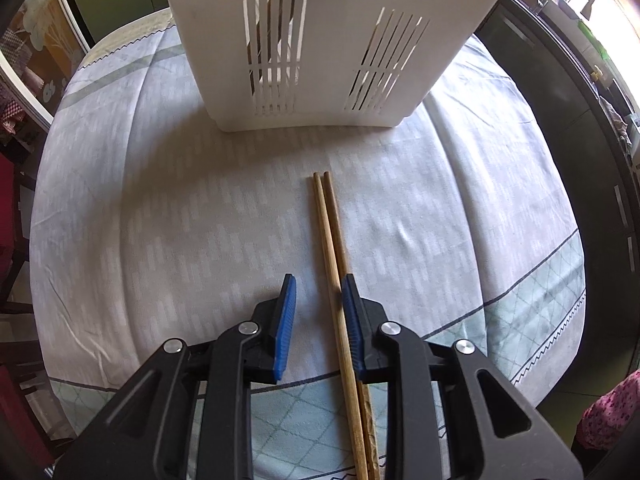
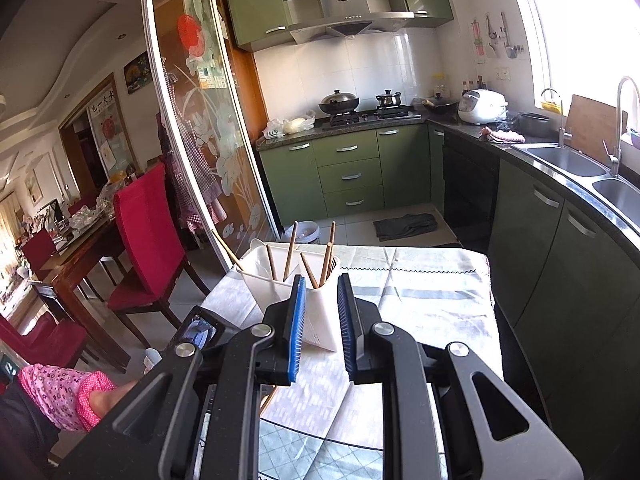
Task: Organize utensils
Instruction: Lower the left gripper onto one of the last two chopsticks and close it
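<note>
While your two grippers work over the same cloth-covered table [image 1: 160,208], they sit at quite different heights, so take the scene from its biggest piece down. That table wears a pale grey patterned cloth with a checked green border at the near edge. On it stands the white utensil holder [image 1: 320,48], a slotted plastic caddy, upright and filling the top of your left wrist view. From the right wrist view the same holder [image 2: 316,320] shows several wooden chopsticks [image 2: 290,252] already standing in its compartments, leaning at different angles.

Your right gripper [image 2: 322,320] is held up above the table, levelled toward the kitchen, with the holder framed between its blue pads [image 2: 297,328]. Its jaws stand apart and grip nothing.

Your left gripper [image 1: 318,320] is low over the near edge of the table, pointed forward and down at the holder. Its jaws are parted too. A pair of wooden chopsticks [image 1: 330,240] lies flat on the cloth, side by side and touching, tips toward the holder but well short of it. They run back between the left gripper's fingers, close against its right-hand pad [image 1: 352,324], with clear cloth showing between them and the other pad. Whether that pad touches the wood, you cannot tell.
</note>
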`<state>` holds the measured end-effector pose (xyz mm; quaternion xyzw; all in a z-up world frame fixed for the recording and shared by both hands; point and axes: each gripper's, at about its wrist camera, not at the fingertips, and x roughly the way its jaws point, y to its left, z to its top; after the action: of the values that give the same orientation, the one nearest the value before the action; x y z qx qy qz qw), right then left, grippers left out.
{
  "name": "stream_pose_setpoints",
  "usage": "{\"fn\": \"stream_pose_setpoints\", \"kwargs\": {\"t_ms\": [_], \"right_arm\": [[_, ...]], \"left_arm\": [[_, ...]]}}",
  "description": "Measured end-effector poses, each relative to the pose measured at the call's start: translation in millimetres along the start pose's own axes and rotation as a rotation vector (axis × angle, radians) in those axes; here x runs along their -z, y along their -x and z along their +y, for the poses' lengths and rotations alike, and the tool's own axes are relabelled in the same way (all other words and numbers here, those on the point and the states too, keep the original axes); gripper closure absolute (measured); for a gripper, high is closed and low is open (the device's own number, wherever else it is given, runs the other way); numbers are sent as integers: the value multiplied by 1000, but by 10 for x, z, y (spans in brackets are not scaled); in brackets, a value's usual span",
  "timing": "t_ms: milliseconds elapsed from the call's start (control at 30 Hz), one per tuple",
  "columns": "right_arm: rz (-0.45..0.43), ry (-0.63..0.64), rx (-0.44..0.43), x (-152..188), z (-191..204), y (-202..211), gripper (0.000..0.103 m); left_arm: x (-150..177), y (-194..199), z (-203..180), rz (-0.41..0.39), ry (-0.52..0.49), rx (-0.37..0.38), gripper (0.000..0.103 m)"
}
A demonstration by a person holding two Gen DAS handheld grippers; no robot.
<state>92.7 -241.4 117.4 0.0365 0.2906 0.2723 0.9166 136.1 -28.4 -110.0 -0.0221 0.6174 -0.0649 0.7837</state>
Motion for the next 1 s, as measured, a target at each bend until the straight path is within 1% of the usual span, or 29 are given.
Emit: {"fn": "stream_pose_setpoints", "kwargs": {"t_ms": [100, 167, 233, 400, 467, 567, 633, 733, 867, 933, 1000], "right_arm": [[4, -4, -3, 4, 1, -6, 86], [6, -6, -4, 7, 1, -4, 86], [10, -9, -7, -19, 18, -17, 86], [12, -9, -19, -39, 30, -15, 86], [12, -8, -22, -33, 38, -8, 82], [14, -7, -24, -22, 28, 2, 82], [14, -8, -26, -19, 28, 2, 82], [17, -7, -29, -15, 31, 2, 82], [18, -9, -27, -9, 23, 14, 82], [18, -12, -25, -1, 13, 21, 82], [21, -16, -25, 20, 3, 20, 82]], "left_arm": [[-35, -21, -61, 3, -12, -21, 81], [-72, -43, -135, 10, -20, -38, 88], [-103, -97, -167, 38, -15, -42, 92], [-200, -135, -274, 44, -29, -96, 92], [-230, -143, -297, 45, -30, -106, 92], [-251, -147, -344, 38, -37, -124, 92], [-247, -145, -375, 32, -35, -119, 95], [-159, -83, -314, 22, -16, -95, 97], [-111, 18, -186, -16, 18, -74, 97], [-77, 152, -102, -70, 23, -69, 97], [-19, 359, -41, -144, 29, -67, 97]]}}
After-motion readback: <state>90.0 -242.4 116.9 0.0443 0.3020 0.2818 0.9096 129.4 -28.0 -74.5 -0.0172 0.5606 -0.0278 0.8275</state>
